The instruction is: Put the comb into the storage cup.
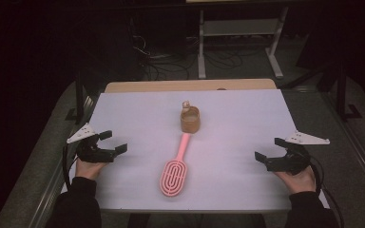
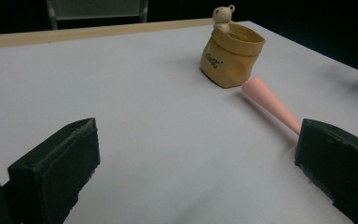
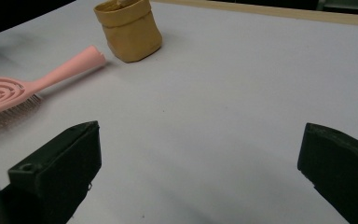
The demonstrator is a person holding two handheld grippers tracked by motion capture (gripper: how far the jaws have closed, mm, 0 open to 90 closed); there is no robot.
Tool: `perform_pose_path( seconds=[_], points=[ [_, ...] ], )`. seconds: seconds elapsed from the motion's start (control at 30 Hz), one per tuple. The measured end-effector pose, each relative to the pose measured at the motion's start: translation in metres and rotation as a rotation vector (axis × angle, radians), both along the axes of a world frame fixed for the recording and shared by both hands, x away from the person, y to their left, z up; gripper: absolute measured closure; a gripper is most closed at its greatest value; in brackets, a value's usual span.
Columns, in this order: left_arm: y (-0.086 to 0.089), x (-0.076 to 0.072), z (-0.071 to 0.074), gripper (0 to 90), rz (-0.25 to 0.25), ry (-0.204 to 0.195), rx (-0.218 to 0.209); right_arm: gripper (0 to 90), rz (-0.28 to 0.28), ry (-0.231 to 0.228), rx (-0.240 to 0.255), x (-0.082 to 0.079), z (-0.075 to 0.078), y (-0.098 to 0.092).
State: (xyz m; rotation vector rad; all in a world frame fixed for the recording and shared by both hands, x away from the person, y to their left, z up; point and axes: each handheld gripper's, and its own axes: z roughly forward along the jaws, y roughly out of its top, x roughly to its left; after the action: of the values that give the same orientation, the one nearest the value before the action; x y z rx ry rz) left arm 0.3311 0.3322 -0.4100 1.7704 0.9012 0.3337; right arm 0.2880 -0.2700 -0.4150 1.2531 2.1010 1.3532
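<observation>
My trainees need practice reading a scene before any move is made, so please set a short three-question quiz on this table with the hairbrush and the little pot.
1. True or false: the left gripper and the right gripper both stand open with nothing between their jaws.
2. Which end of the pink hairbrush lies nearest the tan pot? A: the bristle head. B: the handle tip. C: neither; it lies side-on.
3. Fill in: a small ____ figure sits at the pot's rim.

Key
1. True: both are open, resting apart at the table's left and right sides.
2. B: the handle tip points at the pot's base.
3. Bear.
</observation>
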Motion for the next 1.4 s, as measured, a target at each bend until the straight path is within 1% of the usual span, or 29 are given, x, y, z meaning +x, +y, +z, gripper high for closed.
perform_pose_path(
  seconds=[0.13,0.23,0.33,0.4,0.47,0.53,0.73,0.8,0.83,1.07,1.23,1.4],
  points=[
    [-0.002,0.001,0.003,0.0,-0.015,0.001,0.002,0.0,-0.009,0.001,0.009,-0.001,0.000,-0.001],
    [-0.006,0.000,0.010,0.0,-0.030,-0.019,0.013,0.0,-0.007,0.006,0.010,0.000,-0.001,-0.002],
    [-0.009,0.000,0.015,0.0,-0.047,-0.026,0.020,0.0,-0.008,0.009,0.009,0.001,-0.002,-0.001],
    [-0.017,0.002,0.024,0.0,-0.074,-0.036,0.052,0.0,-0.008,0.010,0.007,0.001,-0.002,-0.001],
    [-0.019,0.002,0.026,0.0,-0.079,-0.039,0.055,0.0,-0.008,0.008,0.007,0.001,-0.002,-0.001],
    [-0.025,0.005,0.031,0.0,-0.096,-0.043,0.066,0.0,-0.010,0.008,0.009,0.000,-0.002,-0.002],
    [-0.033,0.011,0.037,0.0,-0.126,-0.039,0.089,0.0,-0.005,0.009,0.006,0.000,-0.002,-0.001],
    [-0.036,0.012,0.039,0.0,-0.134,-0.038,0.088,0.0,-0.005,0.010,0.007,0.000,-0.002,-0.001],
    [-0.038,0.014,0.041,0.0,-0.145,-0.037,0.097,0.0,-0.005,0.010,0.007,0.000,-0.002,-0.001],
    [-0.044,0.017,0.047,0.0,-0.165,-0.036,0.105,0.0,-0.005,0.010,0.008,0.000,-0.002,-0.001],
    [-0.047,0.022,0.051,0.0,-0.185,-0.026,0.109,0.0,-0.004,0.008,0.011,0.000,-0.002,-0.001],
    [-0.053,0.027,0.055,0.0,-0.205,-0.025,0.126,0.0,-0.003,0.010,0.014,-0.001,-0.002,-0.002]
  ],
)
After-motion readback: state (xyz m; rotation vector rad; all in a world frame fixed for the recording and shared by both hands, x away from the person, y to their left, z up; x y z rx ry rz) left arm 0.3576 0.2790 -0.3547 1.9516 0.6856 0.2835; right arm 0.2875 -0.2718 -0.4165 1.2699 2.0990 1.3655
